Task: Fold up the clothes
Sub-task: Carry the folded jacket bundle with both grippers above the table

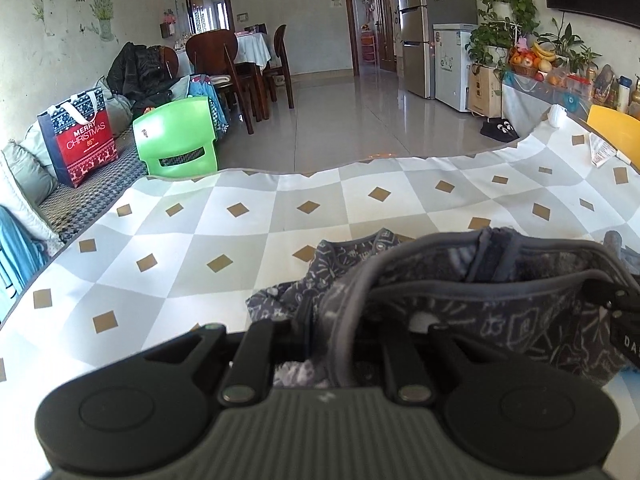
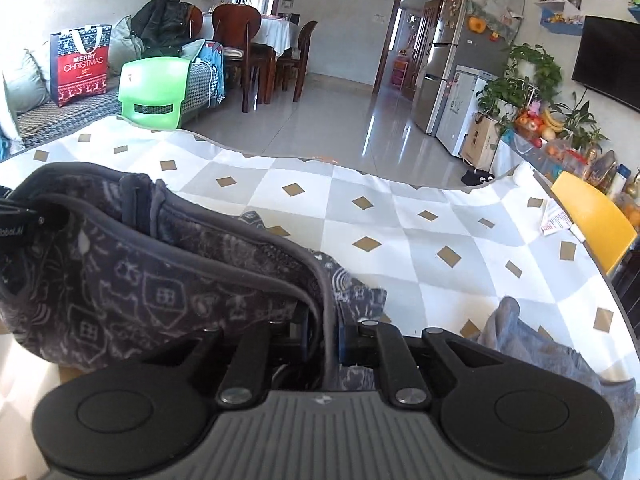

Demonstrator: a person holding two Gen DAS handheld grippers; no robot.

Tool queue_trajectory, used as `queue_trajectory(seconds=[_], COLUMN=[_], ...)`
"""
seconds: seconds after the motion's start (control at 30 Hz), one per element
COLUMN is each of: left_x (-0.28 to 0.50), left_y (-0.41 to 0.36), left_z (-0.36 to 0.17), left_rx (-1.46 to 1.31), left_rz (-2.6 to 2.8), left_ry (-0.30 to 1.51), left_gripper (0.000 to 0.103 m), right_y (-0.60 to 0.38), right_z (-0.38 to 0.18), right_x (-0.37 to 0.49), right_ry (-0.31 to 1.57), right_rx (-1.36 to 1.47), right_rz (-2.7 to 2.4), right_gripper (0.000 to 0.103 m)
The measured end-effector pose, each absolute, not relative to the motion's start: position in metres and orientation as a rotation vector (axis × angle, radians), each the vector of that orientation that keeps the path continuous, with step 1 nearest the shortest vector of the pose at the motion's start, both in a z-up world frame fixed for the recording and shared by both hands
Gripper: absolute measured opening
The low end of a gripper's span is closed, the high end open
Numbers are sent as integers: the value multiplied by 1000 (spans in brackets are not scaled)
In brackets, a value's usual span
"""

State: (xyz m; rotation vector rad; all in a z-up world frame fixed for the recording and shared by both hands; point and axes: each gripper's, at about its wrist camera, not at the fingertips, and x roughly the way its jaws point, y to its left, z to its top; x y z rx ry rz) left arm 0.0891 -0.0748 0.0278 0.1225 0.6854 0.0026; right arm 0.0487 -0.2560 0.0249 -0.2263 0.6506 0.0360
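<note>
1. Left gripper (image 1: 332, 344) is clenched on the grey trimmed edge of the dark patterned garment (image 1: 500, 312), and the cloth bunches up just ahead of it and off to its right.
2. Right gripper (image 2: 326, 336) is clamped on the same garment (image 2: 140, 280); the jaws have just been closing, with the trim caught between them, and the fabric stretches away to its left.
3. The garment hangs lifted between both grippers, above the checkered tabletop (image 2: 420, 232).
4. Grey cloth (image 2: 520, 344) lies crumpled just right of the right gripper.
</note>
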Motion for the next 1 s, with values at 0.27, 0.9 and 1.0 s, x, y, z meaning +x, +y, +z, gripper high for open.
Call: queue_trajectory(seconds=[0.27, 0.9, 1.0], left_x=[162, 280, 285], left_y=[-91, -73, -70], left_z=[16, -93, -101], left_rx=[93, -2, 9], left_rz=[23, 80, 130], left_ry=[698, 845, 866], left_gripper=[12, 36, 69], right_y=[-265, -252, -254], right_z=[13, -80, -96], right_x=[135, 262, 271], right_ry=[706, 798, 854], right_rx=[-143, -149, -173], right_rz=[-8, -75, -93], right_gripper=[10, 10, 27])
